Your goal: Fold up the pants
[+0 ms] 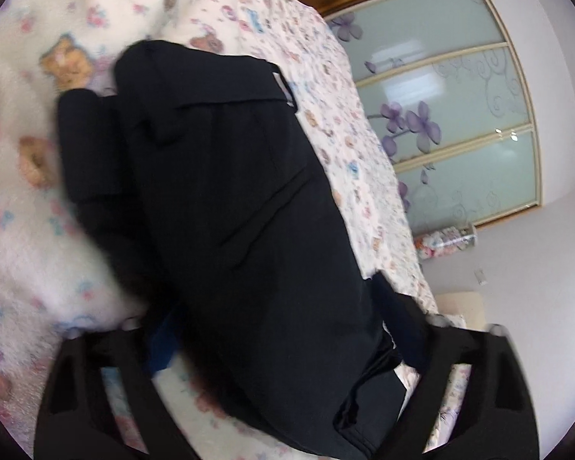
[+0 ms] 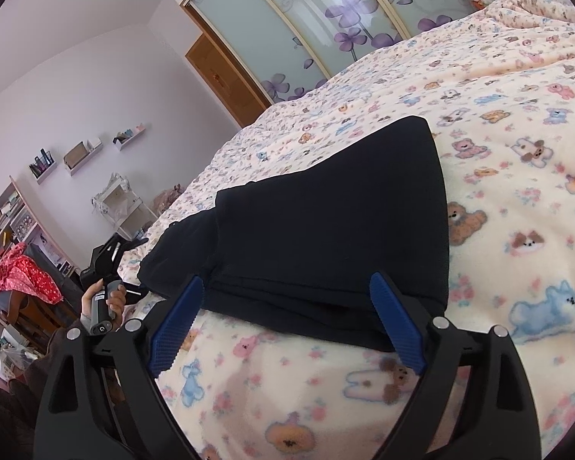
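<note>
The black pants lie folded on a bed covered by a cream teddy-bear blanket. My right gripper is open, its blue fingers at the near edge of the folded pants, holding nothing. In the left wrist view the pants fill the middle, with a pocket line and a folded-back flap visible. My left gripper stands wide apart with the near end of the pants lying between and over its fingers, which are mostly hidden by cloth. The left gripper also shows at the pants' far-left end in the right wrist view.
A frosted sliding wardrobe door with purple flowers stands beyond the bed. A wooden door, wall shelves, a white rack and a cluttered bookcase with red cloth are at the left.
</note>
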Tool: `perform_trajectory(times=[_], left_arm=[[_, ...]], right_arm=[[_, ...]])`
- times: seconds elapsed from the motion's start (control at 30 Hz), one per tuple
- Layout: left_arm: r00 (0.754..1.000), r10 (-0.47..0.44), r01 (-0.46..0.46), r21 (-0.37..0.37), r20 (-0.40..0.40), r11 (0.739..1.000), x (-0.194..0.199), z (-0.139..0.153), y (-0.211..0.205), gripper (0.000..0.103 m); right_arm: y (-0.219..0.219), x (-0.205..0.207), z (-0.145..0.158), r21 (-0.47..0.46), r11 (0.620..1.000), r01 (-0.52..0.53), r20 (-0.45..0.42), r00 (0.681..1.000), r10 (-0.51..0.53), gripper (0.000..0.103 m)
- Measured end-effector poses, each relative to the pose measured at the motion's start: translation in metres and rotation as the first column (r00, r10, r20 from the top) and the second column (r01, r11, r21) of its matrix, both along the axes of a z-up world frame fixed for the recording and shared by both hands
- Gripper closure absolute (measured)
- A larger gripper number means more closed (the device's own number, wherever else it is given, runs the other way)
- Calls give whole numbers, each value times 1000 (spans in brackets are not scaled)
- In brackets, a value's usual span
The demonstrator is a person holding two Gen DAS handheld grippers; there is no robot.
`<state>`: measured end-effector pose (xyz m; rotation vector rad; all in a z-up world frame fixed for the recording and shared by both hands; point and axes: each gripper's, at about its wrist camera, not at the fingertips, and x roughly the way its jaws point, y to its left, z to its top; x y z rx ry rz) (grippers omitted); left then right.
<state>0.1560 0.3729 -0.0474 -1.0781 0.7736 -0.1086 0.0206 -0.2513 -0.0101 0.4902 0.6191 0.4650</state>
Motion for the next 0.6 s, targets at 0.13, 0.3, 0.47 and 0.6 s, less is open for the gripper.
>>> perform_trajectory(times=[0.13,0.3,0.47,0.6], left_arm=[[998,32,-31,9,-48,999,-5,-11,9,76],[999,18,-14,120,-34,993,-8,6,2,88],[999,-32,28,356,7,934,-4,54,-29,90],[993,-107,65,536,49,842,-2,99,-68,90]], right_arm=[[0,-1,-1,8,1000,-3,-1,1000,3,12],[0,-1,0,12,1000,0,0,1000,0,12],[-5,-4,4,42,999,13,13,1000,-13,12],[-10,-7,8,71,997,23,26,999,-25,12]])
